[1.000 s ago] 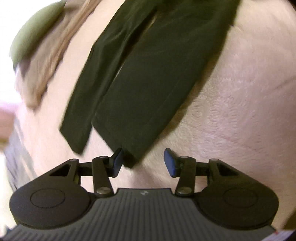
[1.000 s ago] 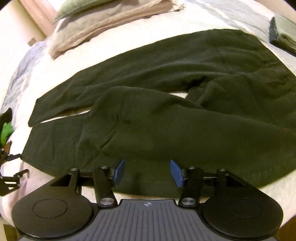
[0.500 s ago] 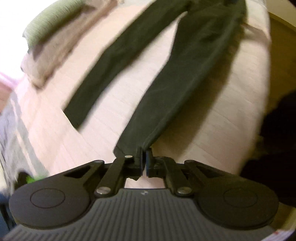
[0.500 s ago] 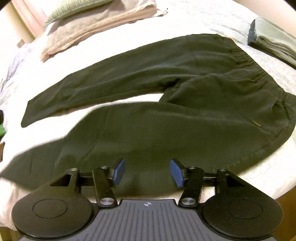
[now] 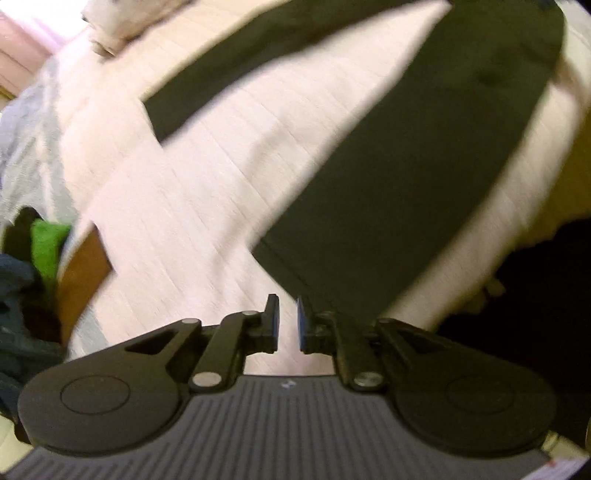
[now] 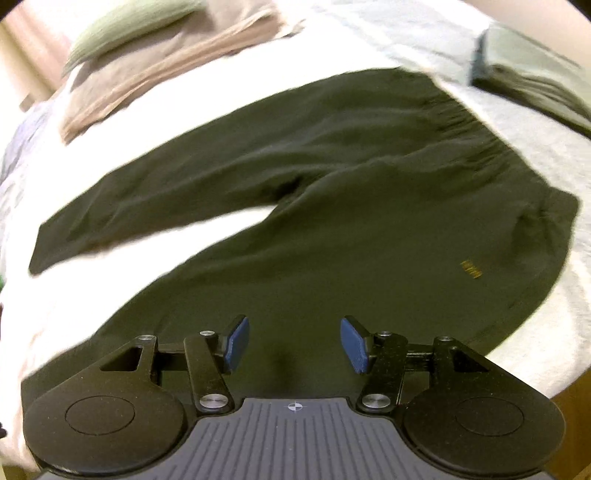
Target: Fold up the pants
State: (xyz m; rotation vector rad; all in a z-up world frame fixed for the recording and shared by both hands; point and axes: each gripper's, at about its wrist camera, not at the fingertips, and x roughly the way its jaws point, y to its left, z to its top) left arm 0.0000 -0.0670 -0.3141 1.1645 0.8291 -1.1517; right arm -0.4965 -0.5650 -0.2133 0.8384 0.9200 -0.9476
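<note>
A: State the position of the pants [image 6: 332,221].

B: The dark pants lie spread flat on the white bedspread [image 5: 192,192]. In the right wrist view the elastic waistband sits at upper right and the two legs run toward the left, parted in a V. A small gold mark shows on the near leg, close to the waist.

A: Condition of the left gripper [image 5: 287,325]?

B: Its jaws are opening: a narrow gap stands between the blue pads, and only bedspread shows through it. The hem of the near leg lies just beyond and to the right of the right-hand finger (the view is blurred, so contact there cannot be confirmed). No cloth sits between the pads.

A: And the right gripper [image 6: 293,345]?

B: Fingers well apart, nothing between them. It hovers above the near leg, with dark fabric filling the gap in view.

A: Other items?

B: A beige pillow [image 6: 166,62] with a green pillow [image 6: 129,26] on top at upper left of the bed, and folded grey-green clothes [image 6: 532,70] at upper right, apart from the pants.
</note>
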